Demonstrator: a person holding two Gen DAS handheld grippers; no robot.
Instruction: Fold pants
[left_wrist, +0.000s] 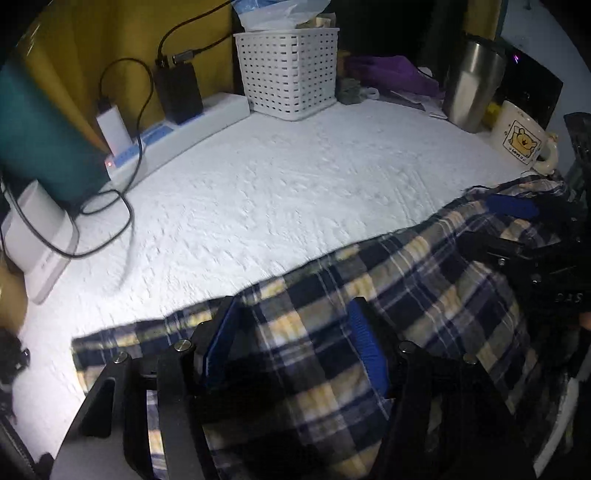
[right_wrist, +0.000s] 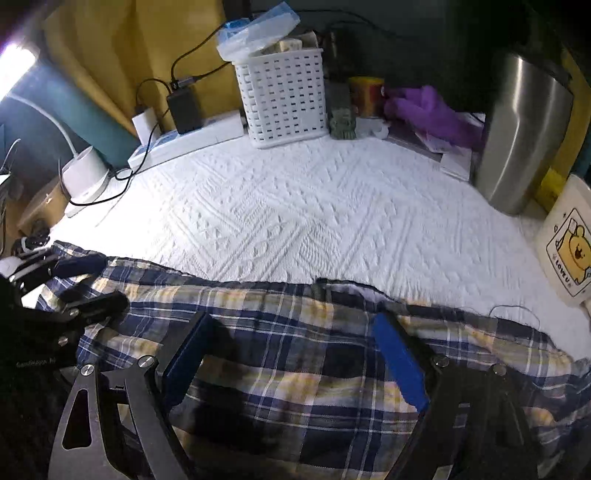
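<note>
Blue pads of the left gripper (left_wrist: 295, 314) hang wide apart over the plaid pants (left_wrist: 369, 295), holding nothing. So does the right gripper (right_wrist: 295, 328). Soft and checked, the pants lie bunched along the near edge of the bumpy white cover (right_wrist: 295, 206). Folding looks just begun; next, each gripper should pinch an edge.

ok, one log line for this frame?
task: fold pants | plaid pants flat on white quilted mat | left tool open, over cloth | right tool open, over cloth | no grasp
</note>
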